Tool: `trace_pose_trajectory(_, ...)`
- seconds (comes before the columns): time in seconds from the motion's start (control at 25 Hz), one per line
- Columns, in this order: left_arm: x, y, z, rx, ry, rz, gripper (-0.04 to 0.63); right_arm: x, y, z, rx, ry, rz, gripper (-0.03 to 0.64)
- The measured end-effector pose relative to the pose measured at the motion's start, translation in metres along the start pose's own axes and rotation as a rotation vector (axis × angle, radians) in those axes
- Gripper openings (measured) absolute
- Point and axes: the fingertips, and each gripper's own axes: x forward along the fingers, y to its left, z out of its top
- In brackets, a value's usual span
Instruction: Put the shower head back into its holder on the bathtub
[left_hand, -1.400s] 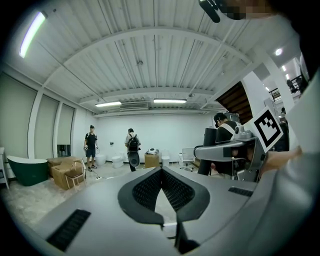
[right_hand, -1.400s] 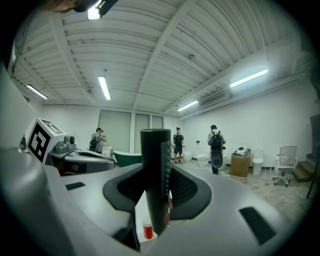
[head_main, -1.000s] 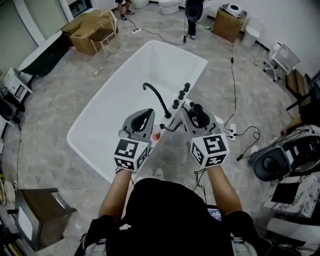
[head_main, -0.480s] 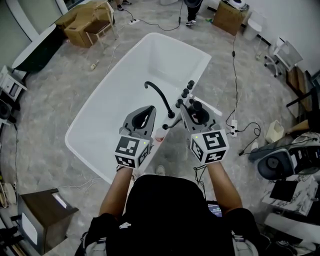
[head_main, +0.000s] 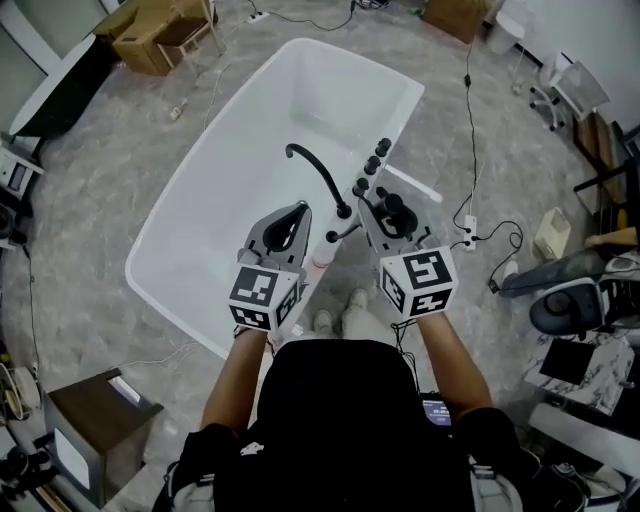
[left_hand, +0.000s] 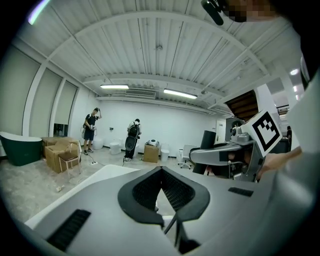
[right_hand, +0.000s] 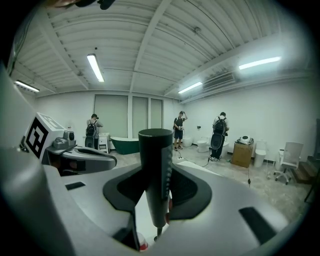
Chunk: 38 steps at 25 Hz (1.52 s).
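- I am pinching the black shower head (right_hand: 155, 170) in my right gripper (head_main: 385, 208). Its stick-shaped body is standing upright between the two jaws, which are pressing on it from either side.
- Seen from the head view, the shower head is hanging over the near right rim of the white bathtub (head_main: 235, 185). It sits just at 6 o'clock of the row of black knobs (head_main: 372, 165).
- A dark hose (head_main: 340, 233) is curving away from the shower head's lower end toward 9 o'clock.
- My left gripper (head_main: 298, 210) is hovering just beside the right one, at its 9 o'clock, above the same rim. Its jaws are pressed together at the tips, and nothing is sitting between them.
- The curved black spout (head_main: 315, 170) is arching over the tub from the rim at 12 o'clock of my left gripper, apart from both grippers.
- I cannot pick out the holder itself among the black fittings on the rim.
- The tub is running from 7 o'clock to 1 o'clock across a grey floor, with cardboard boxes (head_main: 150, 35) lying beyond it at 11 o'clock.
- A cable and power strip (head_main: 468, 238) are trailing on the floor at 3 o'clock of the tub.
- In the right gripper view, people with backpacks (right_hand: 218, 131) are standing far across the room.
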Motion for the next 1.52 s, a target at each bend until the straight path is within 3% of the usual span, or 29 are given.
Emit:
trace_pose_trajectory(0.6, 0.043, 0.026, -0.067, -0.103, 0.129, 0.079, 0.014, 0.054, -0.021, -0.067, 0.008, 0.16, 0.103, 0.126)
trace_pose_trajectory(1.24, 0.084, 0.052, -0.151, -0.222, 0.234, 0.203, 0.014, 0.119, -0.026, -0.175, -0.005, 0.366, 0.241, 0.126)
trace_pose_trajectory(1.52, 0.096, 0.059, -0.194, -0.251, 0.292, 0.209, 0.014, 0.135, -0.024, -0.218, -0.004, 0.43, 0.265, 0.126)
